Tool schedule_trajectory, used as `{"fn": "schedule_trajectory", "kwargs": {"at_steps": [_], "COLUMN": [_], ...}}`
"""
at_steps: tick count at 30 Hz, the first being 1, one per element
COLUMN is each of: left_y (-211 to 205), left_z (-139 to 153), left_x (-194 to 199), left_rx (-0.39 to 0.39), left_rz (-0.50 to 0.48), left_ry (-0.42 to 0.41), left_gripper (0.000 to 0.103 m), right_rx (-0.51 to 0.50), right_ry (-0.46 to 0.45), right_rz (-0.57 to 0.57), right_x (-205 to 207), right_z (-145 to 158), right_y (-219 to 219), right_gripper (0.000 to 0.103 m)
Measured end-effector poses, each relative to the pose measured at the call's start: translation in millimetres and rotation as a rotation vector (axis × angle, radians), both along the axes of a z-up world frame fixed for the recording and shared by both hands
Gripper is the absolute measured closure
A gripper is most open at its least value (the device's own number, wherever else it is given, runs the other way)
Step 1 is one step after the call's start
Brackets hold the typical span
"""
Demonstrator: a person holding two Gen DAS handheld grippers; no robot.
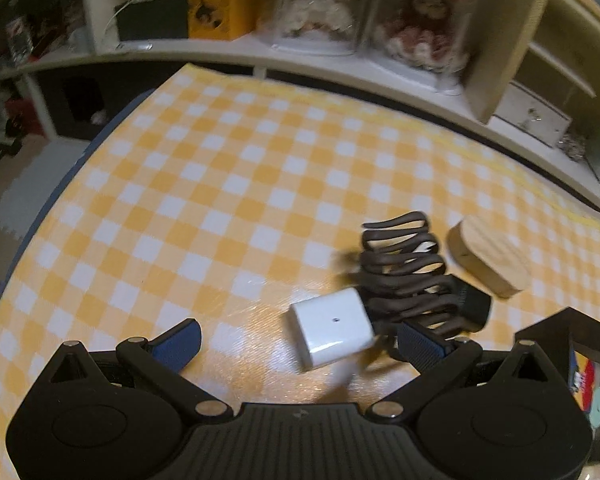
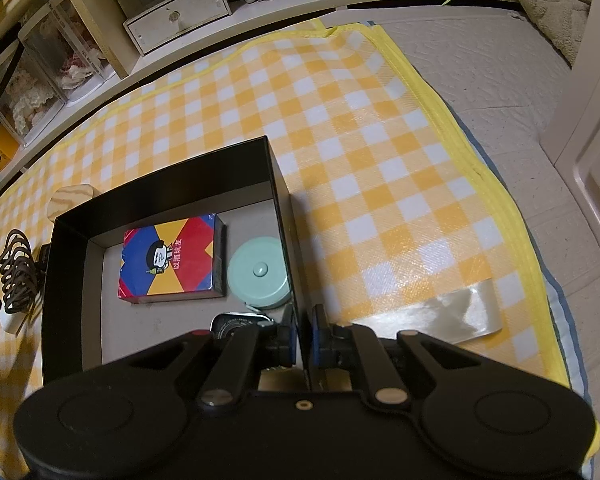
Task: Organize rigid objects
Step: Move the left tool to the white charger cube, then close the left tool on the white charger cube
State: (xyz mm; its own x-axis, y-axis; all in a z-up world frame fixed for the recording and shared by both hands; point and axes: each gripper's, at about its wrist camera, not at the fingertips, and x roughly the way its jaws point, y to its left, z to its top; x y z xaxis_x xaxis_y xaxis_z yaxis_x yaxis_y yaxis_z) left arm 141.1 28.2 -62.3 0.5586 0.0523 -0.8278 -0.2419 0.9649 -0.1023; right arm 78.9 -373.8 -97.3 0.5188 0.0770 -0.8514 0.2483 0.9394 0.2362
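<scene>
On a yellow checked mat (image 1: 228, 168), the left gripper (image 1: 296, 340) hangs wide open over a white charger block (image 1: 332, 328) beside a dark claw clip (image 1: 404, 276). The right gripper (image 2: 301, 330) pinches the black box's (image 2: 160, 200) right wall.

A home is indicated: a yellow checked mat (image 2: 340, 120) is spread over a quilted mattress (image 2: 500, 80), with dolls in clear cases (image 1: 420, 28) on cream shelving (image 1: 220, 52) seen at twelve o'clock.
</scene>
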Motion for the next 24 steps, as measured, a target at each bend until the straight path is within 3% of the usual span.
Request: {"fn": "schedule_trajectory", "kwargs": {"at_steps": [18,24], "left_y": [10,8], "left_z": [-21,-27], "left_x": [12,17], "left_rx": [-0.091,-0.009], "left_rz": [0.089,0.055], "left_ry": [0.017,0.006], "left_gripper": [0.002,0.002], "right_rx": [-0.007,-0.007], "right_ry": [0.004,0.004], "right_rz": [0.001,0.001], "right_x": [0,0], "right_z": [0,0], "right_y": [-1,-1], "right_gripper": [0.095,0.095]}}
